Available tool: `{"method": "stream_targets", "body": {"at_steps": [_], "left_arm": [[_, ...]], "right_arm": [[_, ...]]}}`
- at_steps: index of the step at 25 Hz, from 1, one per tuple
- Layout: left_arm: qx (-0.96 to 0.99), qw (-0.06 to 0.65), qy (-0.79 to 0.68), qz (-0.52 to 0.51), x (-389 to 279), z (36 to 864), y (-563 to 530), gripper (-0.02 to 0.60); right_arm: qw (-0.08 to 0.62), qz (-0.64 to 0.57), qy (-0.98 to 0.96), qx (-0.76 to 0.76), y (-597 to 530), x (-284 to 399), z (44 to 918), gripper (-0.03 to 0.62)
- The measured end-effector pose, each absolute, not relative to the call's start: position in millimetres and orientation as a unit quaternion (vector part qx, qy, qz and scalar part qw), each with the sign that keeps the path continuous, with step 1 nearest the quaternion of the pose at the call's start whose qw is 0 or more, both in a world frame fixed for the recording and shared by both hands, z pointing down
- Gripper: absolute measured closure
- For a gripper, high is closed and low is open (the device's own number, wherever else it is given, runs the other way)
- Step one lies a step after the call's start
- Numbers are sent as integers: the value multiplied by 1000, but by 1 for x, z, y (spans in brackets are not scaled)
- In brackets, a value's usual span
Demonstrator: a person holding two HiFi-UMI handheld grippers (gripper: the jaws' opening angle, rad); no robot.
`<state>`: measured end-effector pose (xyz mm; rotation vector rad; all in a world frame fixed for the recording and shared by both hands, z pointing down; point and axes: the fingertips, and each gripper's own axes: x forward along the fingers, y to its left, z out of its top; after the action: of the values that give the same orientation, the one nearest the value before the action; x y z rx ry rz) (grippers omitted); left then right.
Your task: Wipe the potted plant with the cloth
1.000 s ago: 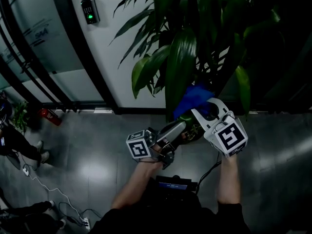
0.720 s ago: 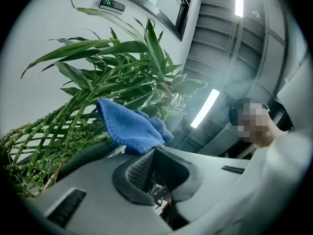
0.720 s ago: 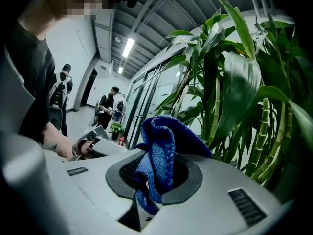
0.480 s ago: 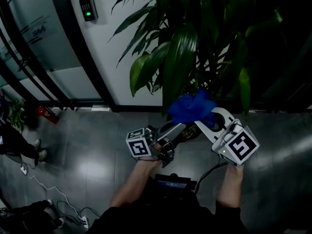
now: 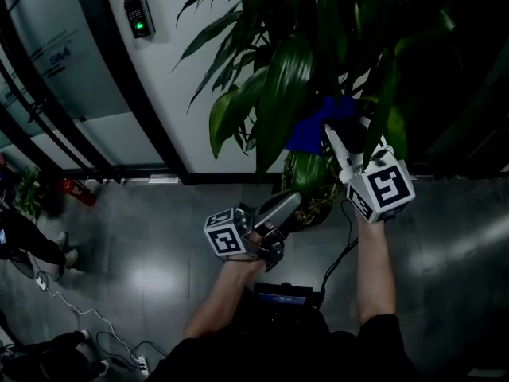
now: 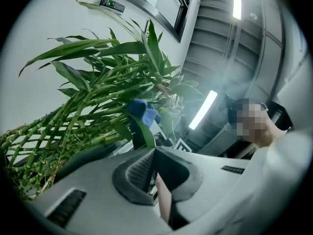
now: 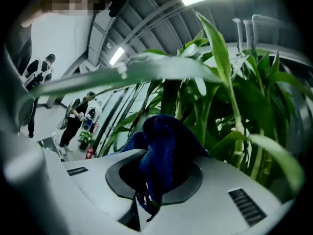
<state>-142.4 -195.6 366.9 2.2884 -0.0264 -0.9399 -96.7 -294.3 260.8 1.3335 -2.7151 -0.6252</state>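
Head view shows the left hand-held gripper [image 5: 293, 203] nearest the person, low over the grey floor [image 5: 143, 245], its jaws pressed together on nothing. Higher and further in, the right hand-held gripper [image 5: 334, 134] is clamped on the blue cloth [image 5: 312, 127], which is bunched up among the long leaves of the potted plant [image 5: 318, 54], just beside a broad drooping leaf [image 5: 280, 94]. Behind the plant, a keypad [image 5: 137, 16] hangs on the white wall [image 5: 159, 94].

Office corridor, this one: a door-entry keypad [image 5: 137, 16] glowing green on the white wall, dark-framed glass partitions [image 5: 48, 62], polished grey floor [image 5: 143, 245], red fire extinguisher [image 5: 78, 189], strip lights [image 6: 203, 110] overhead, big potted plant [image 5: 318, 46].
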Motion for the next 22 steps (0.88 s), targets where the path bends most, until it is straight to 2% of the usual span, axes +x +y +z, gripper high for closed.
{"method": "stream_targets", "body": {"at_steps": [4, 11, 15, 22], "left_arm": [[877, 322, -8, -357, -143, 366, -192, 578], [876, 325, -6, -356, -143, 365, -194, 577], [880, 313, -13, -356, -141, 364, -193, 565], [864, 308, 23, -398, -145, 352, -184, 378]], "right_arm": [[61, -162, -902, 394, -283, -107, 297, 516], [134, -173, -913, 345, -244, -126, 326, 516], [147, -147, -921, 330, -226, -132, 335, 516], [123, -109, -932, 324, -213, -128, 347, 516]]}}
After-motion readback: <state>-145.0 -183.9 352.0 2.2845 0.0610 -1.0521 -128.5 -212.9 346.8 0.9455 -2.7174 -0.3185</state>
